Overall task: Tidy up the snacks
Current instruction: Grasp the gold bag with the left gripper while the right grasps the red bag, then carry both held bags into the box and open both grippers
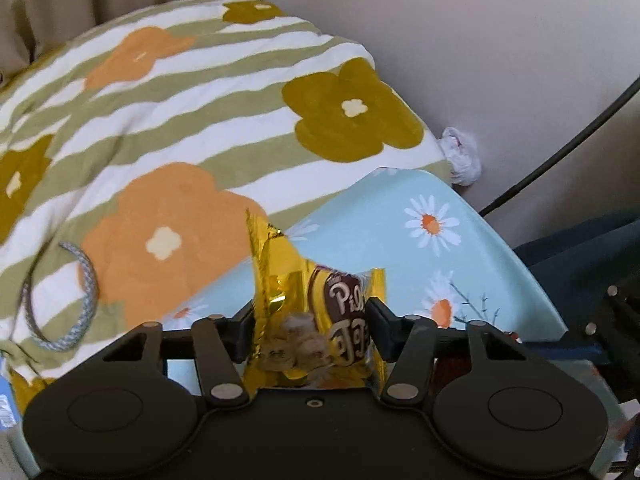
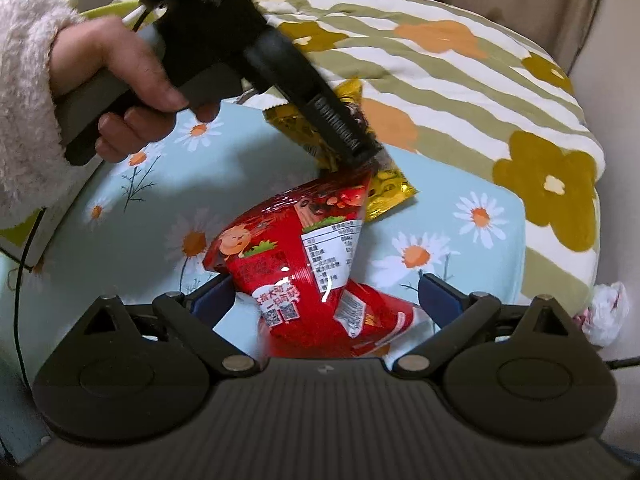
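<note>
Left gripper [image 1: 310, 312] is clamping the gold packet [image 1: 316, 308], both fingers pressing its sides; the packet is standing upright above the daisy sheet [image 1: 440, 240]. Right gripper [image 2: 324, 300] is sitting with fingers spread wide, the red bag [image 2: 304, 264] lying between them on the sheet, touching neither finger clearly. In the right view the gold packet is lying just behind the red bag's top. Hand [image 2: 120, 80] is gripping the left handle. Striped quilt [image 1: 180, 120] is lying behind.

Gold snack packet [image 1: 316, 312] upright, pinched at both sides, red snack bag [image 2: 304, 256] crumpled, lying flat beside it
</note>
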`<state>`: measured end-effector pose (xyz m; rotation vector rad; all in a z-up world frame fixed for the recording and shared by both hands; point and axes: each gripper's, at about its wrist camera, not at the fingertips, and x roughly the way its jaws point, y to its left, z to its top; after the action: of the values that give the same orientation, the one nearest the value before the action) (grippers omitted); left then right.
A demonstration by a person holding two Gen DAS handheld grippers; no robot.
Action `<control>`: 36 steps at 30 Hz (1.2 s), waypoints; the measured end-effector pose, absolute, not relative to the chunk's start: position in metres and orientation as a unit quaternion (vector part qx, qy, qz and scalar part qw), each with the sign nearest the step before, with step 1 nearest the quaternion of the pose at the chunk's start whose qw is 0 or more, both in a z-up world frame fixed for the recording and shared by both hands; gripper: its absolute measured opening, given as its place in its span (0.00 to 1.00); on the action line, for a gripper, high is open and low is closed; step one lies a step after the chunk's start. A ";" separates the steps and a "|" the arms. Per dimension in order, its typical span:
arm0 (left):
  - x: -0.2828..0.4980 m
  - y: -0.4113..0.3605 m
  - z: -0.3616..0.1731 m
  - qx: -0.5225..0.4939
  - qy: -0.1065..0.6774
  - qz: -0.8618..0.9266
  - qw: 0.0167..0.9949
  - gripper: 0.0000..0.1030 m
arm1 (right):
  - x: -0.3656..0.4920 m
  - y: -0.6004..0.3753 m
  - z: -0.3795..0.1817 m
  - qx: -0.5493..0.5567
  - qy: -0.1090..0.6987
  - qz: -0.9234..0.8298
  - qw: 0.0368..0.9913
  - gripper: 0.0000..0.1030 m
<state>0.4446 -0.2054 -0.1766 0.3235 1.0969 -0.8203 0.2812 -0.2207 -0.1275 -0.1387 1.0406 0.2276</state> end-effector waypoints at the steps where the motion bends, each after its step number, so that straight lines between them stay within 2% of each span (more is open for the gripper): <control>1: 0.444 -0.205 -0.176 0.150 0.503 -0.376 0.763 0.55 | 0.282 -0.219 -0.129 -0.068 0.498 0.112 0.857 1.00; 3: 0.441 -0.202 -0.174 0.149 0.504 -0.370 0.766 0.54 | 0.283 -0.216 -0.134 -0.075 0.505 0.121 0.851 0.93; 10: 0.434 -0.175 -0.170 0.134 0.514 -0.315 0.786 0.54 | 0.282 -0.212 -0.143 -0.097 0.506 0.126 0.848 0.90; 12: 0.431 -0.164 -0.167 0.121 0.519 -0.301 0.791 0.53 | 0.282 -0.215 -0.143 -0.091 0.505 0.118 0.850 0.83; 18: 0.413 -0.140 -0.150 0.088 0.511 -0.271 0.811 0.53 | 0.283 -0.227 -0.141 -0.052 0.499 0.107 0.858 0.74; 27: 0.372 -0.111 -0.091 0.040 0.469 -0.222 0.854 0.53 | 0.274 -0.222 -0.108 -0.046 0.478 0.110 0.870 0.72; 36: 0.321 -0.057 -0.012 -0.012 0.394 -0.132 0.909 0.53 | 0.275 -0.195 -0.031 -0.051 0.416 0.159 0.894 0.72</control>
<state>0.3211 -0.0573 -0.0117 -0.0256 0.8130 -0.2726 0.2748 -0.1949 -0.0308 -0.1057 0.8618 0.3307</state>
